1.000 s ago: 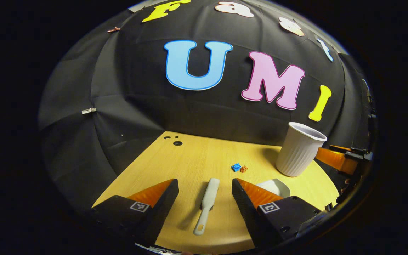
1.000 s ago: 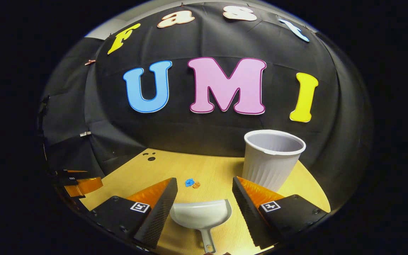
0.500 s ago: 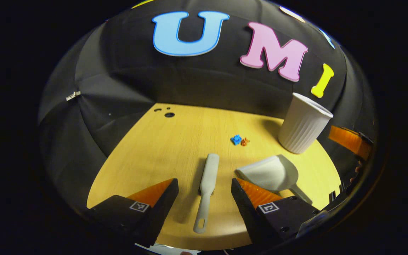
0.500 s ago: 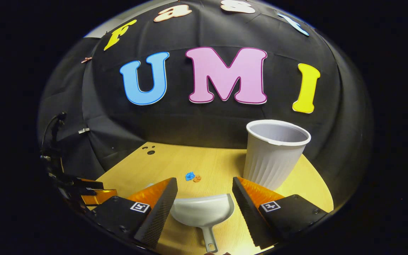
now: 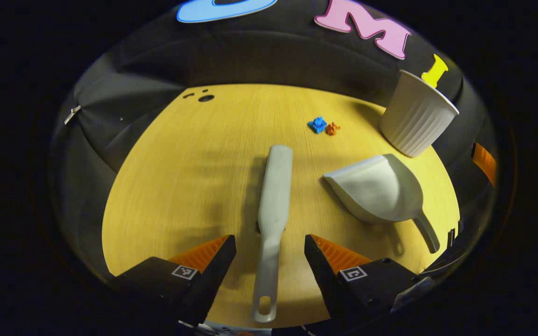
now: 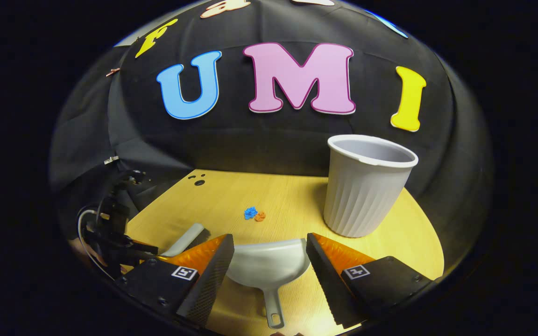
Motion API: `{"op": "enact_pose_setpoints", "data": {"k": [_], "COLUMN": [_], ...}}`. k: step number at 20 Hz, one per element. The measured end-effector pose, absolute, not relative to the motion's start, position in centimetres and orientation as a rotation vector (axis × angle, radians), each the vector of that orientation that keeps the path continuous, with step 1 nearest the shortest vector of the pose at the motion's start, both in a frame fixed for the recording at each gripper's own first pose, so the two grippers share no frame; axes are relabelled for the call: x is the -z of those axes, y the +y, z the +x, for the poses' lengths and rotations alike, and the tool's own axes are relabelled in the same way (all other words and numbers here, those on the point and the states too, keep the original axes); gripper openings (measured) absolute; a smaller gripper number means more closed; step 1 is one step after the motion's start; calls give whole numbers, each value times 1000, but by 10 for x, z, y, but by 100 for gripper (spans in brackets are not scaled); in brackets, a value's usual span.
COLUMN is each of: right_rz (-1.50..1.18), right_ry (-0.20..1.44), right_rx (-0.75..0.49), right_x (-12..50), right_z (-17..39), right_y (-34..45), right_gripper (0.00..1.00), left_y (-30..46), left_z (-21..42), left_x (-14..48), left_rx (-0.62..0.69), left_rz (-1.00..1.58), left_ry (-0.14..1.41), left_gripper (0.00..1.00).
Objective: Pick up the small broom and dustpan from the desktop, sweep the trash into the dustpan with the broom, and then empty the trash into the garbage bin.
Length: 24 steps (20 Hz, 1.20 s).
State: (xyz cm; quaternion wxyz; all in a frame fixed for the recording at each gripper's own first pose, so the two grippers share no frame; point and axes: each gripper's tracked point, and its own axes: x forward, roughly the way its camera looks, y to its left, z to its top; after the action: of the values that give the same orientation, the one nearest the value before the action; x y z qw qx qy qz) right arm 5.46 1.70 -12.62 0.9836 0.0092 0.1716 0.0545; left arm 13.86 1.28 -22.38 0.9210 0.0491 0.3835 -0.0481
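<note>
Broom [image 5: 273, 196] flat on tabletop [image 5: 180, 177], handle toward near edge, lying between fingers of left tongs [image 5: 269, 245], spread wide, gripping nothing. Dustpan [image 6: 266, 266] flat near same edge, handle between wide-open right tongs [image 6: 269, 245], also gripping nothing. Blue and orange trash [image 5: 323, 126] mid-tabletop. Garbage bin [image 6: 364, 186] upright toward far right corner, apart from dustpan.

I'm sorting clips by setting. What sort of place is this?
Likely a staged booth for recording demonstrations, not a home: black cloth walls close in a bare wooden desktop set with a small broom, dustpan and bin.
</note>
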Motion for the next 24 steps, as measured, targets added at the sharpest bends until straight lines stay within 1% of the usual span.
{"op": "enact_pose_setpoints", "data": {"k": [3,7,9,11,12,13,14,15,17,18,21,22,24], "right_rz": [20,36,50,60,61,63,64,68,74,76,87,94,83], "right_ry": [378,414,433,449,456,461,468,478,504,515,562,579,603], "right_rx": [-117,-123,-122,-118,-115,-114,-112,-113,-114,-117,-135,-149,-166], "right_x": [137,151,157,162,163,165,167,170,176,178,187,189,194], "right_z": [52,48,49,48,47,47,47,47,47,47,44,43,41], "right_y": [16,14,13,10,9,8,7,7,7,8,15,19,22], "right_gripper": [97,97,97,97,98,100,100,99,99,99,99,99,99], "left_y": [13,16,15,13,13,12,9,6,4,3,4,4,8], "left_z": [146,154,156,157,160,160,162,161,162,163,162,163,163], "left_x": [238,251,255,259,259,261,261,262,261,263,261,260,259], "left_rx": [96,83,78,61,53,51,49,53,57,60,59,55,37], "left_rz": [116,183,192,196,204,206,202,206,221,218,198,192,195], "left_ry": [842,887,891,899,889,883,882,872,856,847,813,796,777], "left_gripper": [93,86,81,73,69,67,61,58,40,33,29,29,28]}}
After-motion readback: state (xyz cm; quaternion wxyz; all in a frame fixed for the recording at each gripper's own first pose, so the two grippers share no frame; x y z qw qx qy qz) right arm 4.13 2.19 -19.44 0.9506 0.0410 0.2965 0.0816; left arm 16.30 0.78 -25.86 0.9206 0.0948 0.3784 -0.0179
